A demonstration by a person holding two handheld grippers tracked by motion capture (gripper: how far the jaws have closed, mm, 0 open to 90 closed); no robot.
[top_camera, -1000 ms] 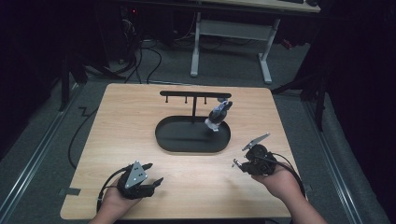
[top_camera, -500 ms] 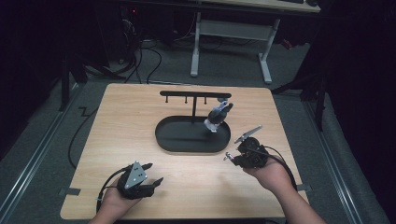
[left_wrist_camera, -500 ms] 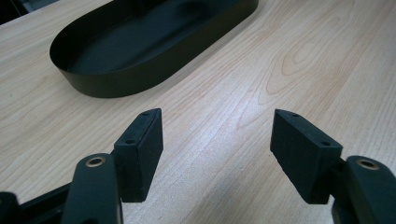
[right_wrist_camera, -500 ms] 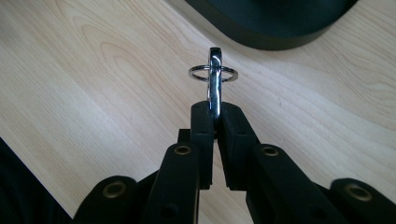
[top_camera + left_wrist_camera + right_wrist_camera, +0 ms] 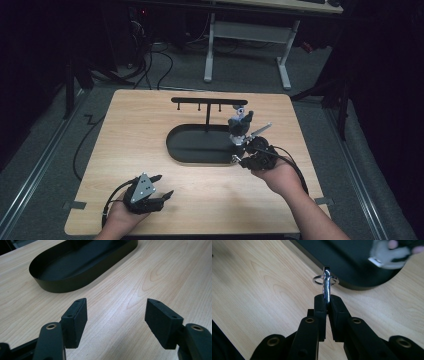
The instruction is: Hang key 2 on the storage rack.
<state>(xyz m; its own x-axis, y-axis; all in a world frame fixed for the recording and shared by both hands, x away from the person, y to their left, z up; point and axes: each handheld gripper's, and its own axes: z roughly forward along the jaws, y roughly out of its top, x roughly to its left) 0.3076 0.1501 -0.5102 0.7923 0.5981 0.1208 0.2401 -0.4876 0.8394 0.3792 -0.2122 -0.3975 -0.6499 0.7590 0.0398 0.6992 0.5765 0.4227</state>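
Right gripper [image 5: 239,159] is hovering at the tray's [image 5: 175,150] right end, its jaws pressed together on a metal clasp [image 5: 326,287] that is carrying a thin ring [image 5: 325,280]; in the right gripper view the clasp is sticking straight out past the fingertips, just short of the tray's dark rim. A grey toy [image 5: 239,125] is standing tilted just above that gripper in the high view, over the tray's right end and beside the stand [image 5: 208,101], whose crossbar is running over the tray's far side; whether the toy is joined to the clasp is not showing clearly. Left gripper [image 5: 166,186] is sitting low near the table's [image 5: 125,130] front edge, jaws spread with bare wood between them, and is pointing toward the tray's near wall, well apart from it. Open tabletop is lying to the left of the tray and between the two grippers; the right gripper is keeping well inside the table's right edge, with free wood beyond it. Cables are trailing from both grippers toward the front edge.
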